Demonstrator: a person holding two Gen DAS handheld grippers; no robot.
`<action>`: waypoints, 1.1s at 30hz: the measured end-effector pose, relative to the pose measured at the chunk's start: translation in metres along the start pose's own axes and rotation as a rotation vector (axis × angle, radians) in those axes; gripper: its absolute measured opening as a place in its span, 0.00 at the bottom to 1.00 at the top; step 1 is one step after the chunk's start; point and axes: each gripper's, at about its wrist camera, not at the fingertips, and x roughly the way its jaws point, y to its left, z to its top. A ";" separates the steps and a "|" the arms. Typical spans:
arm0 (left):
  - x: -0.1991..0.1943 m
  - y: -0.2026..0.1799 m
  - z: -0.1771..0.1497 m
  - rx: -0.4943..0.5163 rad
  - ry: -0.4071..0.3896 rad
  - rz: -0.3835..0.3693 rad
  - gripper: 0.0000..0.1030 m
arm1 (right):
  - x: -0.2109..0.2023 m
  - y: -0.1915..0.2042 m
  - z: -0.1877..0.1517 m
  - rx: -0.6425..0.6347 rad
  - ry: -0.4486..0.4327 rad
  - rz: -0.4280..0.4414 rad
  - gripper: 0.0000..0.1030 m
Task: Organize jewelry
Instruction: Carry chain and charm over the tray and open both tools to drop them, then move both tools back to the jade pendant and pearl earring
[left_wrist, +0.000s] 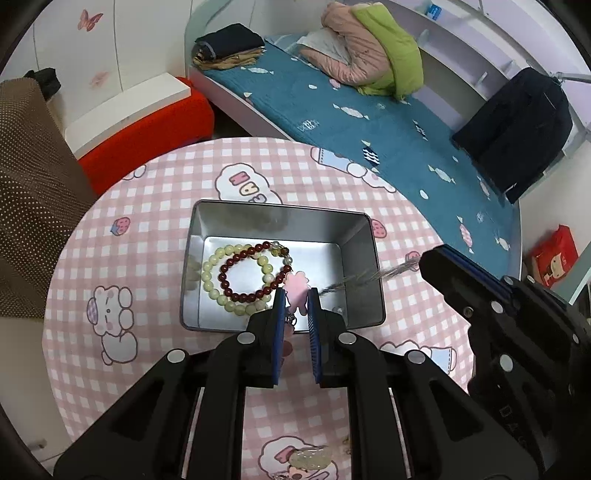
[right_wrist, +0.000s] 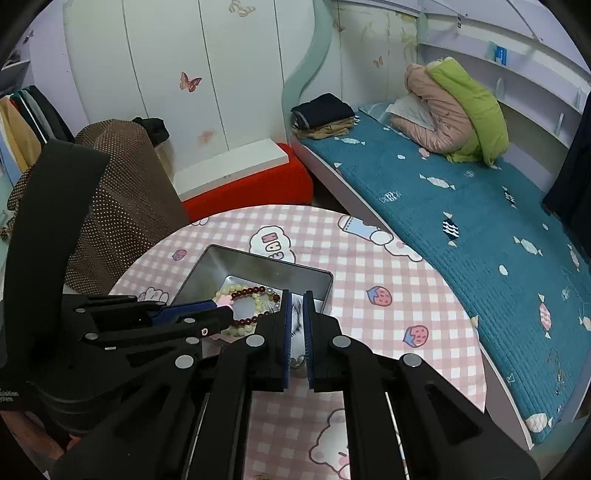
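A silver metal tin (left_wrist: 364, 258) sits open on the round table; it also shows in the right wrist view (right_wrist: 310, 275). Inside lie a pale yellow bead bracelet (left_wrist: 208, 269) and a dark red bead bracelet (left_wrist: 229, 286). My left gripper (left_wrist: 295, 299) is shut on a pink flower charm (left_wrist: 297, 286) and holds it over the tin's near edge. My right gripper (right_wrist: 296, 299) is shut on a grey feathery piece (right_wrist: 296, 314); in the left wrist view the feathery piece (left_wrist: 369, 278) reaches over the tin's right rim.
A pale oval stone piece (left_wrist: 310, 458) lies on the pink checked tablecloth (left_wrist: 147, 229) near me. A bed with a teal cover (left_wrist: 369, 110) stands behind the table, a red stool (left_wrist: 147, 129) and a brown dotted chair (left_wrist: 33, 184) at the left.
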 end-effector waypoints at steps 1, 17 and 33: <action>0.001 0.000 0.000 0.001 0.001 0.000 0.11 | 0.001 0.000 0.000 -0.001 0.003 -0.013 0.07; -0.003 -0.003 -0.006 0.038 0.023 0.045 0.41 | 0.002 -0.008 -0.006 0.024 0.041 -0.055 0.24; -0.020 -0.004 -0.021 0.022 0.022 0.043 0.47 | -0.015 -0.012 -0.015 0.056 0.033 -0.071 0.45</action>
